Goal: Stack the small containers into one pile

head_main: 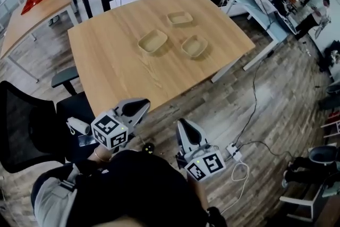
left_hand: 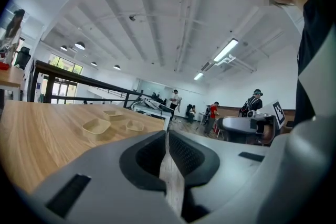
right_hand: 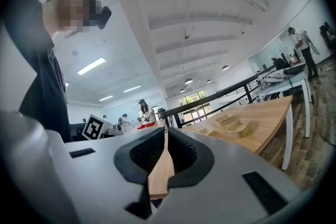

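The left gripper [head_main: 141, 106] and right gripper [head_main: 182, 125] are both closed and empty (jaws pressed together) off the table [head_main: 114, 74], where three containers [head_main: 153, 41] [head_main: 180, 18] [head_main: 194, 46] lie apart.

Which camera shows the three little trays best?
The head view: it looks down on all three trays, lying apart on the table. Both gripper views show them only small, far off and from the side.
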A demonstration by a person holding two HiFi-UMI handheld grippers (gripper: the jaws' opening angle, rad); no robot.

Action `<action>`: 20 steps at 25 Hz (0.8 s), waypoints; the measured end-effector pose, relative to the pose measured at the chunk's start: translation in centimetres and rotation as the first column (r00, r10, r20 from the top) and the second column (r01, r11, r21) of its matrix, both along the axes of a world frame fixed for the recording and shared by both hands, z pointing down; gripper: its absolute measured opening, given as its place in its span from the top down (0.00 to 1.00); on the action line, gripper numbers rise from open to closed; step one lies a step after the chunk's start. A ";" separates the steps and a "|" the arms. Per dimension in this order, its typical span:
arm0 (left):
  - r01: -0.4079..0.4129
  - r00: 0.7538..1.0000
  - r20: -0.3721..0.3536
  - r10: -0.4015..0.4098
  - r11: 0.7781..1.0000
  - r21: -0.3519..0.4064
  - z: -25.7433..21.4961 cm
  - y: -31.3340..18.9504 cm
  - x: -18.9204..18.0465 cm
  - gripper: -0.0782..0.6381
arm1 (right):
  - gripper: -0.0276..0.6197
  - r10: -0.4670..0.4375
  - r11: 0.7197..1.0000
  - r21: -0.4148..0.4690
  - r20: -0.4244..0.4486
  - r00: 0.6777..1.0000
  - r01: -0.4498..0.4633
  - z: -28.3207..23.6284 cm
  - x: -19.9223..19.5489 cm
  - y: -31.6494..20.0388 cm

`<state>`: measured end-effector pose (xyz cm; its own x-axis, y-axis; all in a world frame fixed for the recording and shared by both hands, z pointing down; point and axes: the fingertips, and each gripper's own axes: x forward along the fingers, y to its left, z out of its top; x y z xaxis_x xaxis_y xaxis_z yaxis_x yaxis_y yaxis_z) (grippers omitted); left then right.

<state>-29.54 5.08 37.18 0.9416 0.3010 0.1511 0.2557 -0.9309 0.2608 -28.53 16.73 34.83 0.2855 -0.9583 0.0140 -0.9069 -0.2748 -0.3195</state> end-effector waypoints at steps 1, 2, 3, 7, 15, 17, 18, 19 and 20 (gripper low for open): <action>-0.006 1.000 -0.004 0.006 1.000 -0.002 0.0 -0.1 0.3 0.85 | 0.91 0.005 1.000 -0.003 -0.001 1.000 -0.005 0.0 0.1 -0.1; -0.011 1.000 -0.009 0.011 1.000 -0.005 -0.1 -0.3 0.5 0.85 | 0.91 0.011 1.000 -0.008 -0.005 1.000 -0.011 0.0 0.2 -0.3; -0.014 1.000 -0.013 0.014 1.000 -0.007 -0.1 -0.4 0.6 0.85 | 0.91 0.016 1.000 -0.013 -0.010 1.000 -0.016 -0.1 0.3 -0.4; -0.017 1.000 -0.025 0.017 1.000 -0.013 -0.1 -1.0 0.9 0.85 | 0.91 0.024 0.999 -0.027 -0.019 1.000 -0.025 -0.3 0.4 -1.1; -0.003 1.000 0.001 0.003 1.000 -0.024 1.4 -1.4 0.9 0.85 | 0.91 0.025 0.998 -0.062 -0.005 1.000 -0.026 0.7 1.0 -1.1; 0.012 1.000 0.007 -0.012 1.000 -0.013 1.7 -1.7 0.9 0.85 | 0.91 0.015 0.998 -0.065 -0.008 1.000 -0.015 0.9 1.7 -1.3; 0.022 1.000 0.009 -0.022 1.000 -0.008 1.8 -1.9 1.0 0.85 | 0.91 0.008 0.998 -0.065 -0.013 1.000 -0.009 1.0 2.2 -1.4; 0.034 0.999 0.011 -0.034 0.999 -0.005 1.9 -2.1 1.1 0.85 | 0.91 0.003 0.998 -0.061 -0.016 1.000 -0.004 1.1 2.7 -1.5; 0.047 0.999 0.013 -0.047 0.999 -0.002 2.1 -2.4 1.3 0.85 | 0.91 -0.003 0.998 -0.056 -0.017 1.000 0.002 1.1 3.2 -1.7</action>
<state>-28.26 2.66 39.25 0.9528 0.2565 0.1626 0.2080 -0.9413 0.2660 -25.34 14.99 35.89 0.2835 -0.9569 0.0625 -0.9128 -0.2893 -0.2882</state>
